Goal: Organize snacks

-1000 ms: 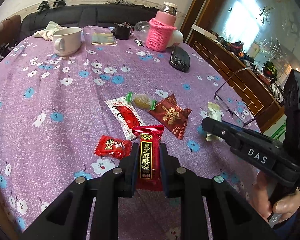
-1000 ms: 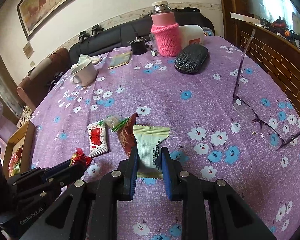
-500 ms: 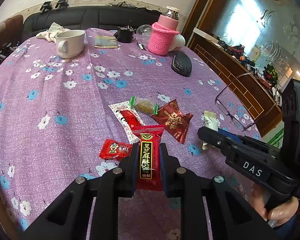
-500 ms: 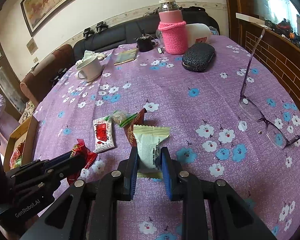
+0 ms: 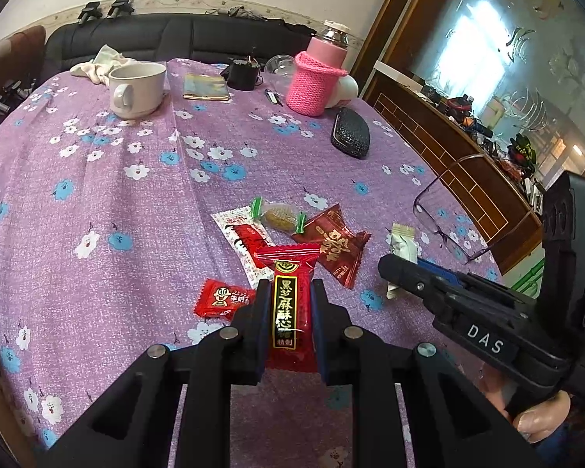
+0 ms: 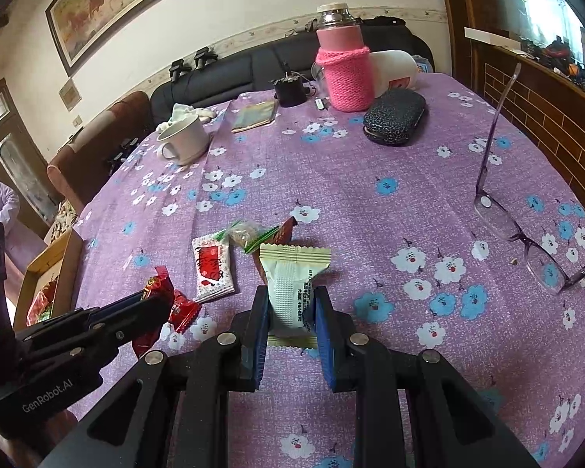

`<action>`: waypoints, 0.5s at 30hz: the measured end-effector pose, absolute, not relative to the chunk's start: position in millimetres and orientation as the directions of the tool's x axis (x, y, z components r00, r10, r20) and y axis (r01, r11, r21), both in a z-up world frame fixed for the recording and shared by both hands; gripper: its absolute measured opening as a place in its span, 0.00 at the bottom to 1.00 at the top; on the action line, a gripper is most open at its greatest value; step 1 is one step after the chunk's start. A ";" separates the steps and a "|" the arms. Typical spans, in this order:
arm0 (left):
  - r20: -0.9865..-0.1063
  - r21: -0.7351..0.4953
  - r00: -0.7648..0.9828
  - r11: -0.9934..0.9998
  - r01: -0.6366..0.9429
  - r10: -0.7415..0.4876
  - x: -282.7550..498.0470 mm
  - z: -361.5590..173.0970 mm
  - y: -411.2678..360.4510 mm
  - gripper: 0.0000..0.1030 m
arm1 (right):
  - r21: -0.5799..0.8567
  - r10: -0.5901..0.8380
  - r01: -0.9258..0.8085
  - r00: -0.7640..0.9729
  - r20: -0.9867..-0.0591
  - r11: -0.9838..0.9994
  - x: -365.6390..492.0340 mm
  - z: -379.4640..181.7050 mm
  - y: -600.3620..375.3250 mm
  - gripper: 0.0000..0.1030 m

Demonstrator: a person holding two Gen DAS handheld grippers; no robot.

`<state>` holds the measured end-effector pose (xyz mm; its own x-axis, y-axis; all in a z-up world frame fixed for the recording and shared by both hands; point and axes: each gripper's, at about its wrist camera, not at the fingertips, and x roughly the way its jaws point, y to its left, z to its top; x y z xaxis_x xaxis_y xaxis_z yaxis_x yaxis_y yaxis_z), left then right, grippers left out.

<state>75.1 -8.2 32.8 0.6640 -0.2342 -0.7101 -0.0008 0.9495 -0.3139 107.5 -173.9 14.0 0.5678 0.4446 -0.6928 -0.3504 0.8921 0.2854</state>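
My left gripper is shut on a long red snack packet with a black label, held above the purple flowered tablecloth. My right gripper is shut on a pale green snack packet, also held above the cloth. On the cloth lie a small red candy, a white-and-red packet, a green-ended wrapped sweet and a dark red packet. The right gripper shows in the left wrist view. The left gripper shows at the lower left of the right wrist view.
A cardboard box with snacks sits off the table's left edge. Eyeglasses lie at the right. A white mug, a notebook, a pink-sleeved bottle and a black case stand at the back.
Both grippers have risen and drawn back a little with their packets. The snacks on the cloth have not moved.
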 end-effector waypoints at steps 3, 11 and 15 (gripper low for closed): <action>-0.710 -0.316 0.664 0.949 0.000 -0.236 74.8 33.3 -7.7 0.18 | 0.291 0.449 -0.351 0.566 -0.691 0.890 107.7 14.2 -173.7 0.23; -0.720 -0.319 0.655 0.948 -0.016 -0.231 76.9 29.8 -4.2 0.18 | 0.302 0.465 -0.363 0.559 -0.687 0.881 105.8 14.7 -172.4 0.23; -0.722 -0.317 0.652 0.948 -0.016 -0.230 78.0 29.0 -4.9 0.18 | 0.305 0.468 -0.364 0.556 -0.687 0.880 106.0 14.7 -171.9 0.23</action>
